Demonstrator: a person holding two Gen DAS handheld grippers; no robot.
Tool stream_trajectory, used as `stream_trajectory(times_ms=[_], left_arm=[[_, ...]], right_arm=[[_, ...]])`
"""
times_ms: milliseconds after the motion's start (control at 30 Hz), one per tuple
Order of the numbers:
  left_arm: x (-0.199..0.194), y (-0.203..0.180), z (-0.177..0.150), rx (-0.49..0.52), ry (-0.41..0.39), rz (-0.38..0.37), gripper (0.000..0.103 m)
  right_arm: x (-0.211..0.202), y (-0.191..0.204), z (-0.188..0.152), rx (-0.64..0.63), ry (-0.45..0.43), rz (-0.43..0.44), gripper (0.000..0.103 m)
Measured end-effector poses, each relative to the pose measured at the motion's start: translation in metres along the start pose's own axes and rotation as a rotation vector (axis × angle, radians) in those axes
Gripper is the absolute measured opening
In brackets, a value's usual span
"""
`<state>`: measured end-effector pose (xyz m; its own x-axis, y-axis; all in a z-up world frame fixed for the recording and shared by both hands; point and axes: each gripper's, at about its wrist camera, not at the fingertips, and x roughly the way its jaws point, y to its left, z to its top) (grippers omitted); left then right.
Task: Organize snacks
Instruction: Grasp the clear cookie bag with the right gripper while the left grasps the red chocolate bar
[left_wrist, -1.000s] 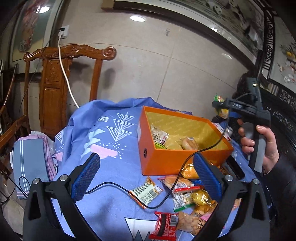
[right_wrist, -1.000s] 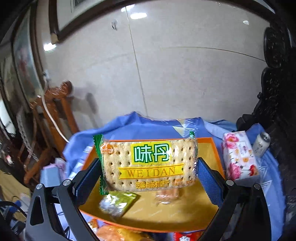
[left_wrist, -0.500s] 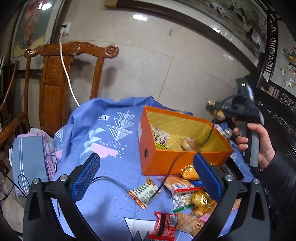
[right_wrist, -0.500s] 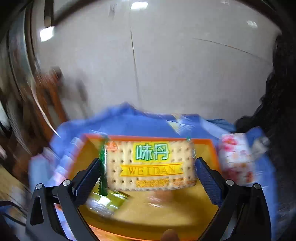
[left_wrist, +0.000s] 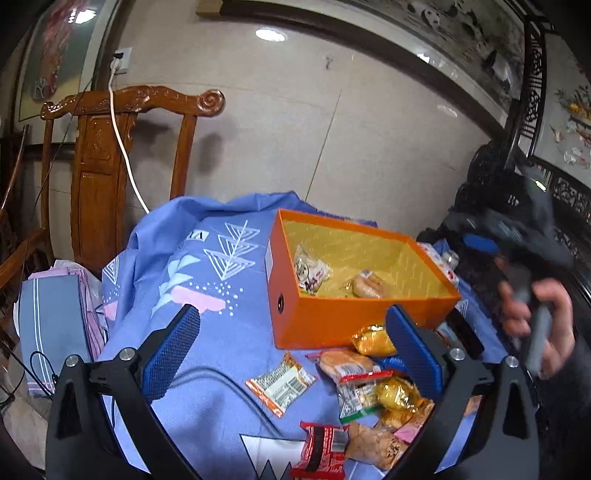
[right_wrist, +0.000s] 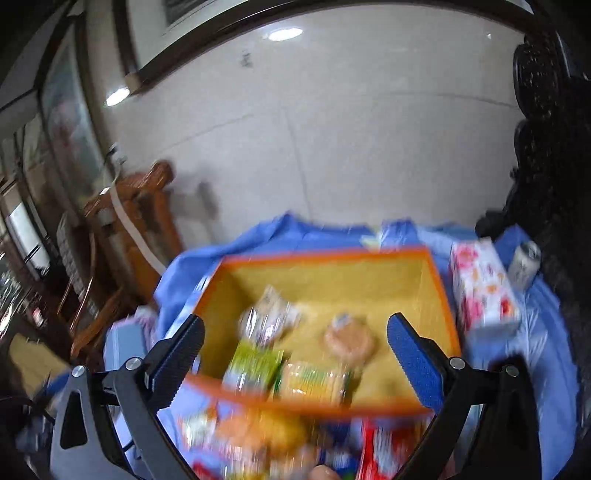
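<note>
My right hand-held gripper (right_wrist: 295, 354) open, empty, over orange box (right_wrist: 439, 288), cracker pkt (right_wrist: 314, 382) lying inside box nr front wall, my left hand-held gripper (left_wrist: 295, 354) open, empty, above loose snacks (left_wrist: 369, 398) on blue-clothed surface (left_wrist: 221, 332).

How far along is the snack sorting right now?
Partly done: a few packets, including the cracker pack, lie inside the orange box. Nothing is in hand; the left gripper and right gripper are both open. Left: the loose snack pile on the blue cloth.
</note>
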<state>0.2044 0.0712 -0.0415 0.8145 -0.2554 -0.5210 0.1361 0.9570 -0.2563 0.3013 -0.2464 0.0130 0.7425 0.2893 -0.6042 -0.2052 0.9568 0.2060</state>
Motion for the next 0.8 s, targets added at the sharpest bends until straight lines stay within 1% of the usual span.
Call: stream_trajectory(times_ms=[100,167,267,367,467,533,633,700,800], left_arm=[[-0.005,0.0,-0.004,-0.009,-0.003,-0.018,0.099],[-0.008,-0.001,-0.008,-0.005,0.001,-0.032,0.099],[-0.011,-0.006,-0.017,0.023,0.013,-0.037,0.099],[-0.01,-0.012,-0.03,0.05,0.047,-0.041,0.099],[-0.012,-0.015,-0.042,0.07,0.08,-0.042,0.099],[-0.015,-0.016,-0.048,0.079,0.088,-0.036,0.099],[-0.021,-0.015,-0.056,0.081,0.097,-0.026,0.099],[-0.025,-0.014,-0.061,0.081,0.105,-0.016,0.099],[-0.029,-0.014,-0.068,0.091,0.11,-0.001,0.099]], right_arm=[[-0.027,0.002,-0.051,-0.007,0.024,0.034,0.1],[-0.044,0.001,-0.092,-0.004,0.045,0.042,0.1],[-0.052,0.004,-0.139,-0.024,0.1,0.018,0.1],[-0.048,0.003,-0.178,-0.027,0.18,0.029,0.1],[-0.038,0.01,-0.197,-0.082,0.22,0.024,0.1],[-0.029,0.016,-0.204,-0.16,0.239,-0.003,0.1],[-0.008,0.02,-0.209,-0.249,0.291,-0.021,0.1],[-0.002,0.026,-0.212,-0.316,0.292,-0.031,0.1],[0.002,0.029,-0.207,-0.359,0.314,-0.04,0.099]])
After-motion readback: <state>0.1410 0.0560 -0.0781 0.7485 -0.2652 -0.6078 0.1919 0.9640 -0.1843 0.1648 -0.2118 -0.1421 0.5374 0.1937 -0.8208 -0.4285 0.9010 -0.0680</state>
